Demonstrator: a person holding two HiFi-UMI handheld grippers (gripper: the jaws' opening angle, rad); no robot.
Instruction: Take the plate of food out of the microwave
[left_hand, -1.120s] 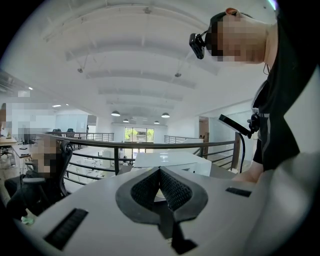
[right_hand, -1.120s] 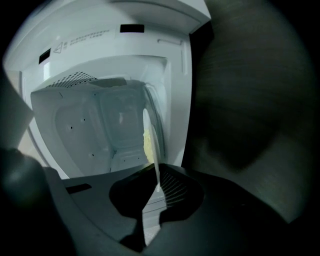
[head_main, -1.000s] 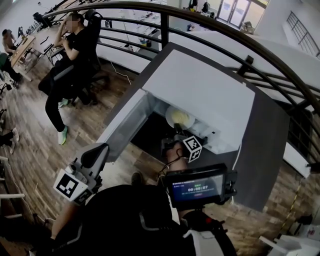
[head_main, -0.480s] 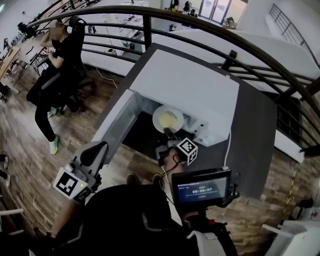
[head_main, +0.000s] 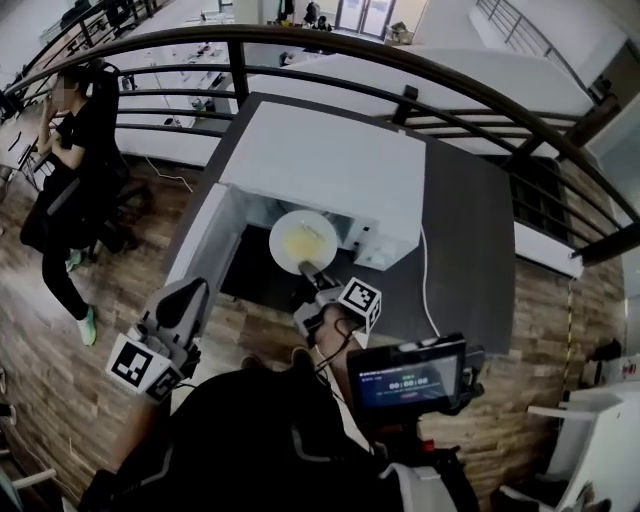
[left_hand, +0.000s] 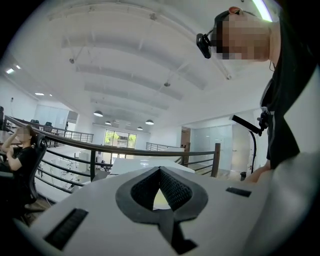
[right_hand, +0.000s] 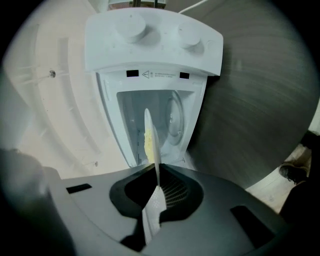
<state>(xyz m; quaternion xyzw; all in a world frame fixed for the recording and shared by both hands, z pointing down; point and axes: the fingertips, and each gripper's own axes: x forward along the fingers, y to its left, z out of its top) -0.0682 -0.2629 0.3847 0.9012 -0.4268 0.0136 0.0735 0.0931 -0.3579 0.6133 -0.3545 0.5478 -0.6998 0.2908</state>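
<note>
A white plate (head_main: 303, 241) carrying yellow food (head_main: 299, 240) hangs in front of the open white microwave (head_main: 320, 165), over its dark doorway. My right gripper (head_main: 309, 269) is shut on the plate's near rim. In the right gripper view the plate (right_hand: 151, 142) stands edge-on between the pads, with the food (right_hand: 147, 143) on its left face and the microwave cavity (right_hand: 170, 120) behind it. The right gripper (right_hand: 156, 173) pinches the rim. My left gripper (head_main: 186, 300) hangs low at the left, away from the microwave, and its jaws (left_hand: 160, 171) are shut on nothing and point up toward the ceiling.
The microwave door (head_main: 205, 240) swings open to the left. The microwave stands on a dark table (head_main: 470, 230) with a white cord (head_main: 425, 290) running down its right side. A black railing (head_main: 300, 45) curves behind. A person (head_main: 70, 150) sits at far left.
The plate has slid out of the microwave cavity toward me, held by the right gripper. The left gripper has stayed low at the left.
</note>
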